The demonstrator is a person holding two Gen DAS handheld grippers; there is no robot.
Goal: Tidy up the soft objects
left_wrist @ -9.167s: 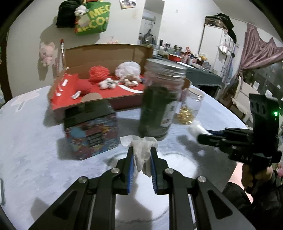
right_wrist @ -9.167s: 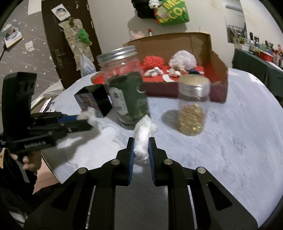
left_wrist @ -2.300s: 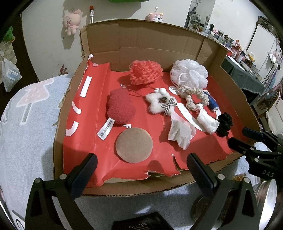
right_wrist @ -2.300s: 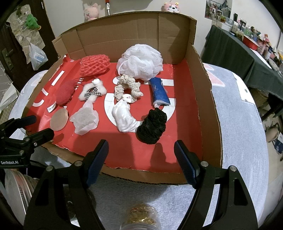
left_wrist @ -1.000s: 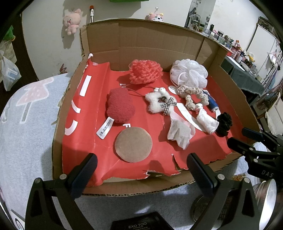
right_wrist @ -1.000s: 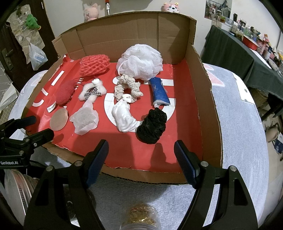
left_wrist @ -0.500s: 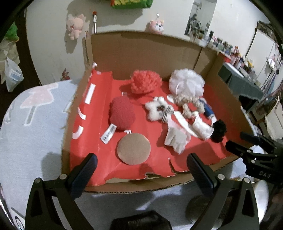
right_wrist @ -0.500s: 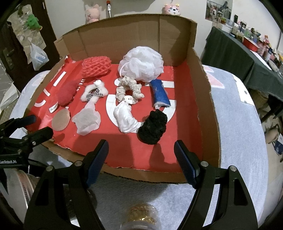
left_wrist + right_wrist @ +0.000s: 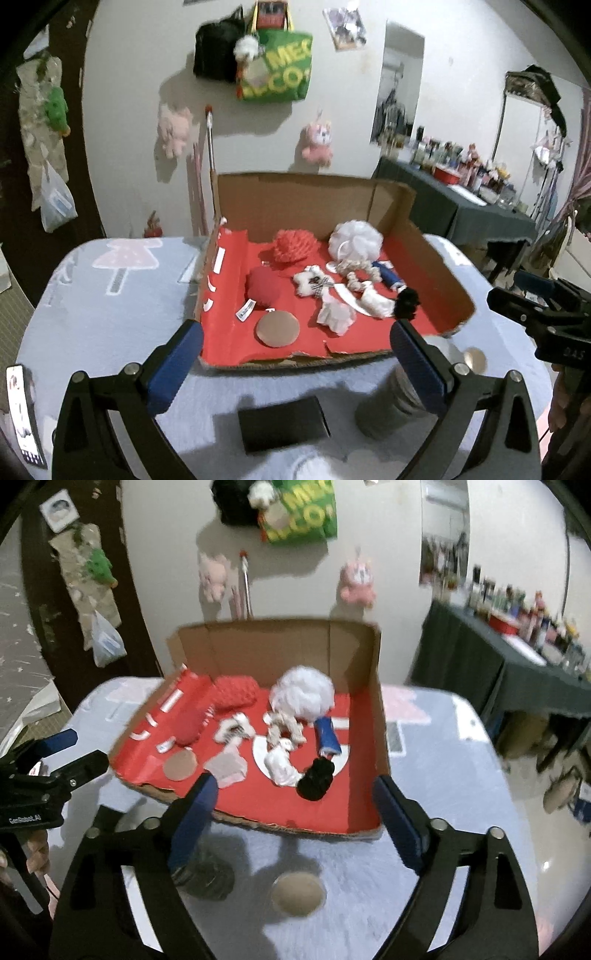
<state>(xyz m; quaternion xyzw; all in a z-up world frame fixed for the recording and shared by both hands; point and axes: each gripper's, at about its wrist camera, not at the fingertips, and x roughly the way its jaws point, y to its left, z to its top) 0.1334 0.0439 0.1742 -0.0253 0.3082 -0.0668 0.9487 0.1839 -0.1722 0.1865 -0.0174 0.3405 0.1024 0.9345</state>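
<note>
1. Your left gripper (image 9: 295, 354) points down at a slant toward the box (image 9: 439, 258); its jaws stand wide apart with nothing between them.
2. Your right gripper (image 9: 295, 812) is angled down the same way; its jaws have just been opening and stand wide and empty.
3. Each gripper shows in the other's view, at the frame edge, held off the near corners of the box.
4. The soft things lie on the red floor of the box: white puff (image 9: 301, 694), red mesh puff (image 9: 293, 245), red pad (image 9: 264, 286), black scrunchie (image 9: 316, 777), blue roll (image 9: 327, 736), tissue wad (image 9: 334, 314).
5. The box sits on the tabletop (image 9: 110, 306); two jars (image 9: 297, 891) and a dark tin (image 9: 282, 422) stand in front of it, beneath your grippers.
</note>
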